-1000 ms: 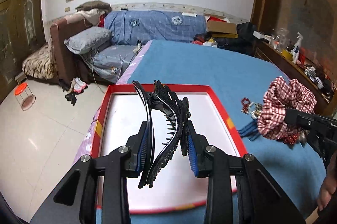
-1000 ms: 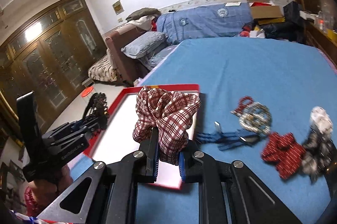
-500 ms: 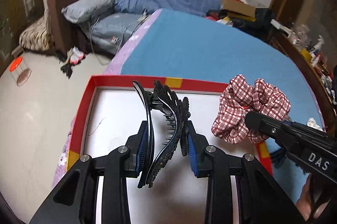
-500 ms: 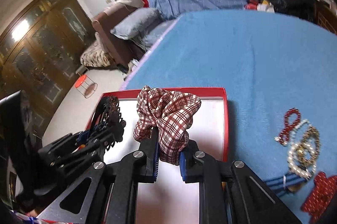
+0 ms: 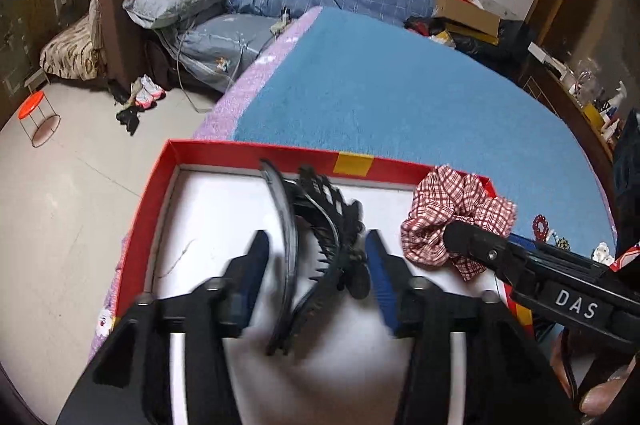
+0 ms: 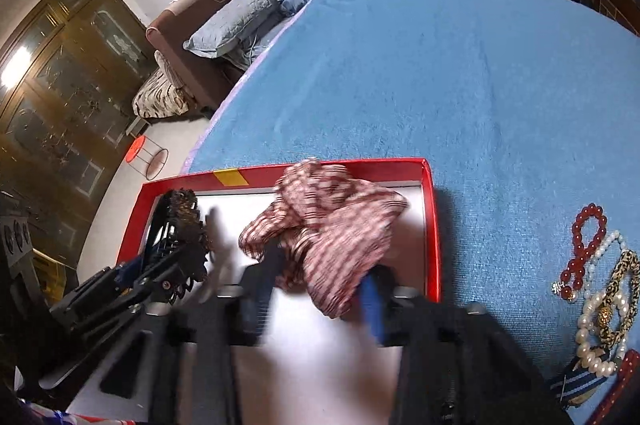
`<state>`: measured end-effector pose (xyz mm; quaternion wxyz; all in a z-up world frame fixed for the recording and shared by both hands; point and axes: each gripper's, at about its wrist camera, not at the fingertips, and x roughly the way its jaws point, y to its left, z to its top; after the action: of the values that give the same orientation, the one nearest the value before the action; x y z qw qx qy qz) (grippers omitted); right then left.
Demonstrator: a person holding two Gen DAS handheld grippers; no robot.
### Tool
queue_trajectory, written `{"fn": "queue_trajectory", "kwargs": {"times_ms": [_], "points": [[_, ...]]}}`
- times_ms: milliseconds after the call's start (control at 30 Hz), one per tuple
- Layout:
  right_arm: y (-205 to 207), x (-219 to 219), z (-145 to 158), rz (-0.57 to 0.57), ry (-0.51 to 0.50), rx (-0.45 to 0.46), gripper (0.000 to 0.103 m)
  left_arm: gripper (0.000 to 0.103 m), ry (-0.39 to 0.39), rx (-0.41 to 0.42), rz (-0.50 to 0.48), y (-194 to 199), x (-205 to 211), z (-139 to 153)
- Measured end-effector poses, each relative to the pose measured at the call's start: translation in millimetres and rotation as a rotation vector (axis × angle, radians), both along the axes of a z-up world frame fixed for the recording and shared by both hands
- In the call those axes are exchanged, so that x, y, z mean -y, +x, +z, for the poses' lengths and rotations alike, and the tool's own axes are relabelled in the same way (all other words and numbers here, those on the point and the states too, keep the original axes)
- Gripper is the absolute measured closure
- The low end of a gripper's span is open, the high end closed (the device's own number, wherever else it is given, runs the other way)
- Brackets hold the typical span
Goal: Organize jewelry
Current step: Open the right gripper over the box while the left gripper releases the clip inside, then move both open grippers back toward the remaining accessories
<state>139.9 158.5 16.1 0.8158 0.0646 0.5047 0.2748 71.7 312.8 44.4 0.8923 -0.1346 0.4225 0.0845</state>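
I am at the placing step: both items are over the red box (image 5: pixel 158 209), whose white inside fills the lower middle of both views. My left gripper (image 5: pixel 316 257) has its fingers spread apart, and the black hair claw (image 5: pixel 320 245) stands between them, no longer pinched as far as I can judge. My right gripper (image 6: pixel 320 285) looks also opened, but this view is blurred; the plaid scrunchie (image 6: pixel 328 229) sits between the blue pads at the right side of the box, and I cannot tell if one pad touches it.

Next I think I must lift both grippers straight up, so the fingers do not drag the items out, then go for the beads and pearls (image 6: pixel 596 277) at the right edge.

The box lies on a bed with a blue cover (image 6: pixel 460 73). Behind, in the upper part, are a sofa with a grey pillow (image 5: pixel 176 1), a tiled floor (image 5: pixel 60 205) and an orange stool (image 5: pixel 38 117).
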Motion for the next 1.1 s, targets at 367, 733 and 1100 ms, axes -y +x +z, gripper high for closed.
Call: {"fn": "queue_trajectory", "kwargs": {"times_ms": [367,733,1100], "points": [[-37,50,27,0.005,0.076,0.047,0.047,0.049,0.064,0.153,-0.002,-48,32,43],[-144,162,39,-0.051,0.094,0.24,0.046,0.048,0.084,0.304,-0.194,-123,146,59],[-180,297,31,-0.316,0.053,0.319,0.046,0.048,0.066,0.207,-0.418,-135,268,20]]}}
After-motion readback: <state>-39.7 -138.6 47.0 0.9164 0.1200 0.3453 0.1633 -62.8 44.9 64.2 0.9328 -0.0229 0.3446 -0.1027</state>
